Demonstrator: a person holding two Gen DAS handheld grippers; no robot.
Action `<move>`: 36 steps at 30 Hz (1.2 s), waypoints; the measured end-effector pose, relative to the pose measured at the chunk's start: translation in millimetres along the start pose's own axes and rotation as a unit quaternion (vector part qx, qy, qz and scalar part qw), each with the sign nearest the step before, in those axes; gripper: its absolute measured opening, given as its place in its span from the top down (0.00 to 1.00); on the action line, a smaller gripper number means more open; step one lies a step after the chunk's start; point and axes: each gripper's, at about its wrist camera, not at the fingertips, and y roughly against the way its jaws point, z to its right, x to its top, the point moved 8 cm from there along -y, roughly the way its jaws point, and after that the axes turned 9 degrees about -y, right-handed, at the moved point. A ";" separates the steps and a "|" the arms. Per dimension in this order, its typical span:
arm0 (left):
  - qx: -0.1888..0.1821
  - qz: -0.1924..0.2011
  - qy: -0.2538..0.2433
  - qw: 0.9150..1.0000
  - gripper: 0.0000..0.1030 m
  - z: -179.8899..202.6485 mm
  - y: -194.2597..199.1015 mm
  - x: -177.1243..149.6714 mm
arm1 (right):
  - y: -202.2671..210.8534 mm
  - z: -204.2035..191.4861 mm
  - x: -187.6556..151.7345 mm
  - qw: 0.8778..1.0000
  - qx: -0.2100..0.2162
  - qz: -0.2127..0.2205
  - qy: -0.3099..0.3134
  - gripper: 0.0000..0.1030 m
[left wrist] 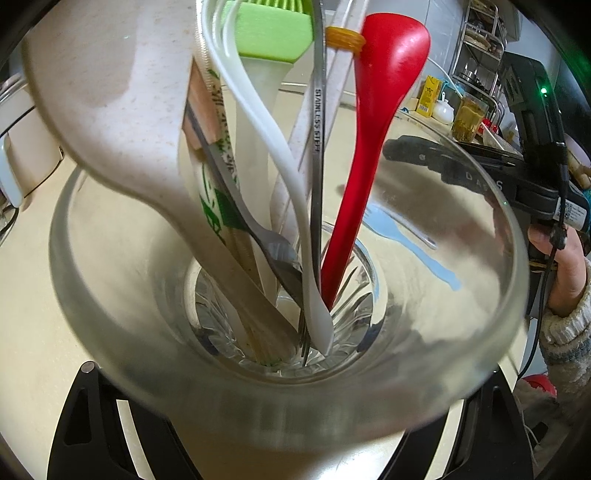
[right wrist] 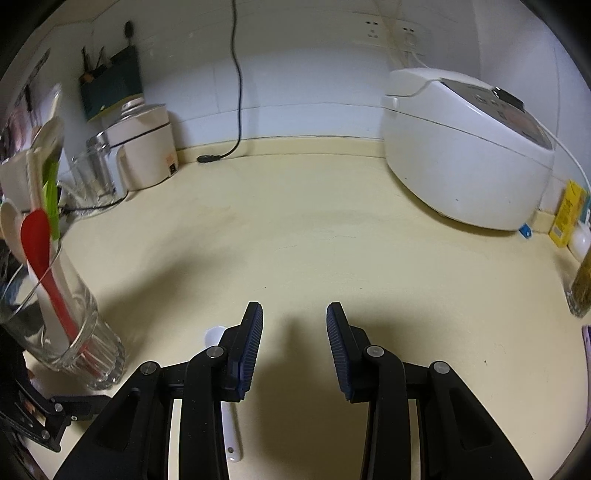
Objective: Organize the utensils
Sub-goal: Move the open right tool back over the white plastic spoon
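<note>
Glass (left wrist: 461, 332): clear tumbler with a ribbed base, tilted, held between the left gripper's (left wrist: 288, 424) jaws, which stand wide around its wall; seen also at 8 o'clock in the right wrist view.

Contents of glass: red spoon (left wrist: 373, 147), handle down; white spoon (left wrist: 280, 155); steel fork (left wrist: 273, 254), tines down; steel handle stamped "stainless steel" (left wrist: 317, 155); green brush (left wrist: 273, 33); speckled scoop (left wrist: 122, 110), bowl up at 10 o'clock; paper-wrapped chopsticks (left wrist: 218, 147).

Right gripper (right wrist: 294, 347): jaws partly apart, nothing between the blue pads (right wrist: 251, 347), above bare counter (right wrist: 314, 229).

White spoon on counter (right wrist: 231, 435): lies under the right gripper's left finger, bowl at 11 o'clock of it.

Blue fork (left wrist: 406, 240): seen through the glass at 3 o'clock, lying on the counter.

Rice cooker (right wrist: 465, 155): 2 o'clock, against the wall.

Cream pot (right wrist: 144, 151): 10 o'clock.

Hand (left wrist: 554, 266): knit sleeve, at 3 o'clock, gripping the right tool.
</note>
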 end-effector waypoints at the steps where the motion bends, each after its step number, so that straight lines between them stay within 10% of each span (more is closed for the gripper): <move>1: 0.000 0.000 0.000 1.000 0.14 0.0 0.0 0.0 | -0.7 -1.4 -0.3 1.000 0.001 -0.002 0.003 0.65; 22: 0.002 -0.002 -0.003 1.000 0.14 3.7 -3.0 3.0 | -7.8 -62.1 -47.5 0.979 -0.032 -0.056 0.195 0.65; 36: -0.001 0.000 -0.001 1.000 0.14 1.8 -2.3 1.6 | 9.8 -75.1 -60.9 0.977 0.011 -0.049 0.205 0.66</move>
